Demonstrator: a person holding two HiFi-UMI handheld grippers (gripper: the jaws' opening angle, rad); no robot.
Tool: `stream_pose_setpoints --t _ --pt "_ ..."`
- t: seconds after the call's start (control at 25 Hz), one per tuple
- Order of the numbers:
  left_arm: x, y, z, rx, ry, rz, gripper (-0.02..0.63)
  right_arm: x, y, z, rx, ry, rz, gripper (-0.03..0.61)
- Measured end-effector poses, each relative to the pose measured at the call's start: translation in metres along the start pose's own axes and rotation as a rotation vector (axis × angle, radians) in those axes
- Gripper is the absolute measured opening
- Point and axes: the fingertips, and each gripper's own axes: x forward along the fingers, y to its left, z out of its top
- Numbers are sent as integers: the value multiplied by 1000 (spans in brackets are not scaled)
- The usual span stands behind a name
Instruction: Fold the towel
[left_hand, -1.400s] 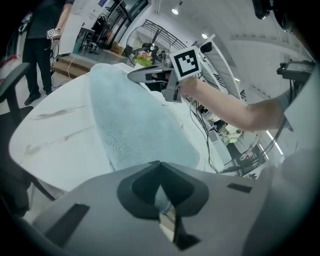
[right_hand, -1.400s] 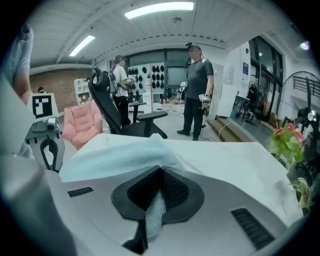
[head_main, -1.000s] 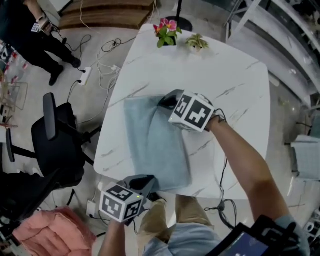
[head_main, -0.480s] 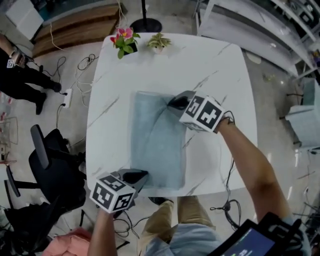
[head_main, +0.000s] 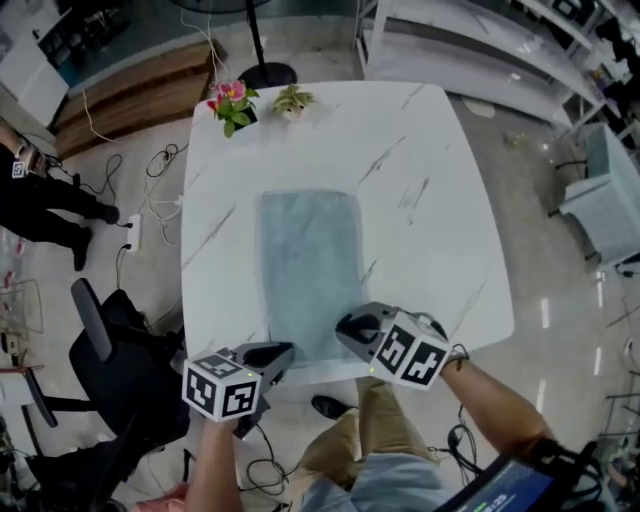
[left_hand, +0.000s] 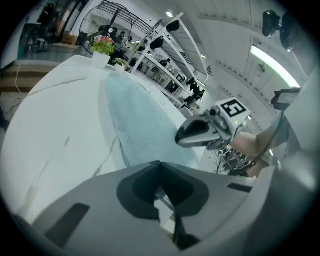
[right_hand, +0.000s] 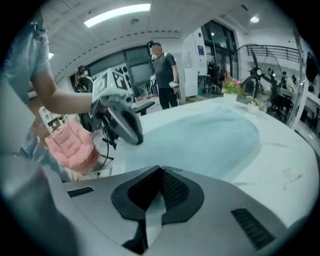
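I see the towel (head_main: 308, 270) lying flat lengthwise mid-table (head_main: 440, 190), its near end at the table's near edge, where my left gripper (head_main: 274, 353) and right gripper (head_main: 351, 326) hover clenched, holding nothing.

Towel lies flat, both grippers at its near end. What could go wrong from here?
1. The left gripper and right gripper are shut at the towel's near corners, with no cloth visibly between the jaws. Pushing in like that would probably bunch it, not lift it.
2. The towel's near end lies close to the table edge, so a tug toward the person could slide it off.
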Motion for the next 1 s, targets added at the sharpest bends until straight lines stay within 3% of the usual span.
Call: stream_pose_setpoints --t 0.12,0.24,0.32,0.44,0.52,0.68,0.84,1.0 --pt "-6 -7 -2 19 -11 -9 8 4 6 -7 -16 9 -20 18" --pt "-24 -21 17 25 -80 -20 8 -29 -19 30 43 -74 -11 48" --pt "-29 -29 33 34 -103 -28 8 -50 -54 58 59 -108 -10 98" --pt "-15 -34 41 48 -52 -47 8 -63 -121 82 60 -91 -37 192" --pt "-5 -29 43 34 -20 -59 8 -54 -163 88 86 -56 -25 216" --pt "9 -8 57 -18 -13 -83 8 -13 -214 83 108 58 93 273" --pt "20 6 63 -52 21 -108 8 24 -216 75 136 182 299 356" --pt "23 7 65 -76 32 -140 8 37 -210 79 144 276 459 345"
